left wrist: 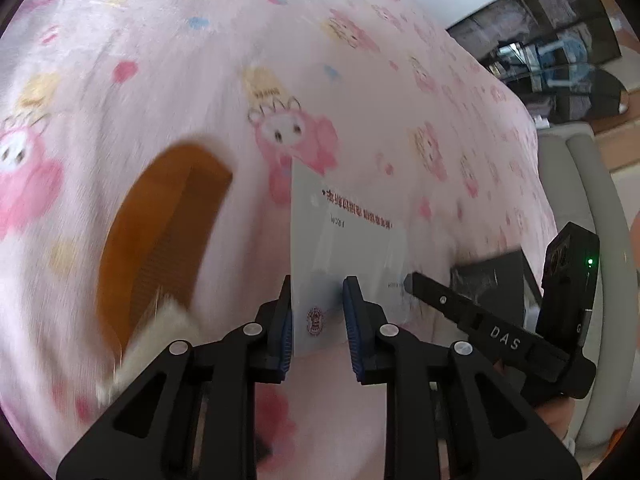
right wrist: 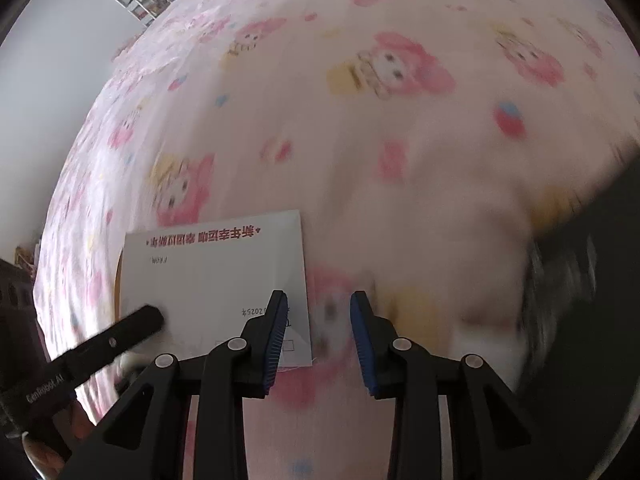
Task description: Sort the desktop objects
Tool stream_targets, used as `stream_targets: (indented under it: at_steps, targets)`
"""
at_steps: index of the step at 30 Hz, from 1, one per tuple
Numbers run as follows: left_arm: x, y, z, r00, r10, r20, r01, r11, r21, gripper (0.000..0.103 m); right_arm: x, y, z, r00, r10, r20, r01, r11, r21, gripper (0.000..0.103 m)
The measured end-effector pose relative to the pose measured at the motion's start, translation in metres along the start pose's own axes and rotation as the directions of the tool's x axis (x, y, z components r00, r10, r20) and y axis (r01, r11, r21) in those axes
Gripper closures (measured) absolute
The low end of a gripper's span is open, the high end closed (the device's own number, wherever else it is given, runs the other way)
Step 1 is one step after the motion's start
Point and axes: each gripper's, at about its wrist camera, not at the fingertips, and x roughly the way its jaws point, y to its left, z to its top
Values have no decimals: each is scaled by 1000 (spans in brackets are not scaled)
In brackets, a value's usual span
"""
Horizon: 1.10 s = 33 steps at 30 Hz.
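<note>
Cloth covered your counter (left wrist: 168,64), pink with a cartoon print. On it an amber plastic comb (left wrist: 160,236) lay left of the white paper envelope (left wrist: 340,240) printed in red. Your left gripper (left wrist: 318,312) straddled the envelope's near edge, jaws partly open, not clearly pinching. Your right gripper (right wrist: 319,320) hung past its right edge, jaws open and empty. That envelope looked light, thin and floppy; an edge or corner seemed your best hold.
</note>
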Motion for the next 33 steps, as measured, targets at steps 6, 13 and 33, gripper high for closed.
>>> stream_targets:
  at_steps: [6,13,33]
  targets:
    - [-32,-6,-68,999,4,-48,-2,999,42,81,-49,37,-85,996,-82,31,86,987,-134,74]
    - [-16,-2,-130,983,20,-182,-13,999,40,81,-66,22,-172,998,29,-51,-35,993,-110,74]
    - [-21,1,-147,982,30,-184,-17,997,76,87,-50,-20,-155,999,25,27,-23,996,-85,72]
